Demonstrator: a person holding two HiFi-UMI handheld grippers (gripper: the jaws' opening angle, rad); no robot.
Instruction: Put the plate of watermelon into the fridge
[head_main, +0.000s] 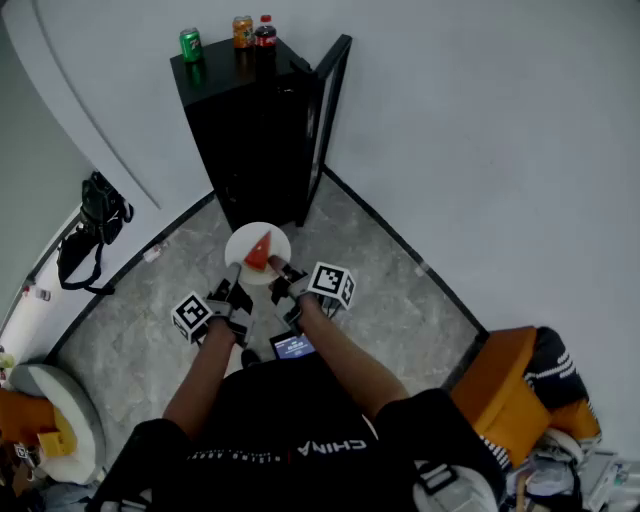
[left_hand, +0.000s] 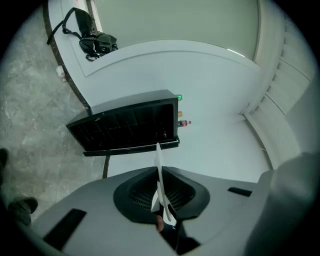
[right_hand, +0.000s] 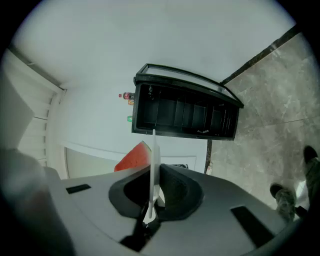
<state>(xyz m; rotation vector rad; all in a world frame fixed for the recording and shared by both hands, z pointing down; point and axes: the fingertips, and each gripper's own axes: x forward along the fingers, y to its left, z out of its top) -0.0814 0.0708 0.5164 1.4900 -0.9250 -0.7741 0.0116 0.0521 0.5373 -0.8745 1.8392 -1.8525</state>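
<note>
A white plate (head_main: 250, 243) carrying a red watermelon wedge (head_main: 259, 252) hangs level in front of the black fridge (head_main: 240, 130), whose door (head_main: 328, 110) stands open. My left gripper (head_main: 233, 283) is shut on the plate's near-left rim and my right gripper (head_main: 279, 272) is shut on its near-right rim. In the left gripper view the plate (left_hand: 159, 182) shows edge-on between the jaws, with the fridge (left_hand: 127, 127) beyond. The right gripper view shows the plate (right_hand: 153, 172) edge-on, the wedge (right_hand: 134, 157) beside it and the fridge's dark inside (right_hand: 185, 114) ahead.
A green can (head_main: 191, 44), an orange can (head_main: 243, 31) and a dark bottle (head_main: 265, 32) stand on the fridge top. A black bag (head_main: 90, 232) hangs on the left wall. An orange chair (head_main: 510, 390) stands at the lower right. Grey tiled floor (head_main: 370, 260) lies between me and the fridge.
</note>
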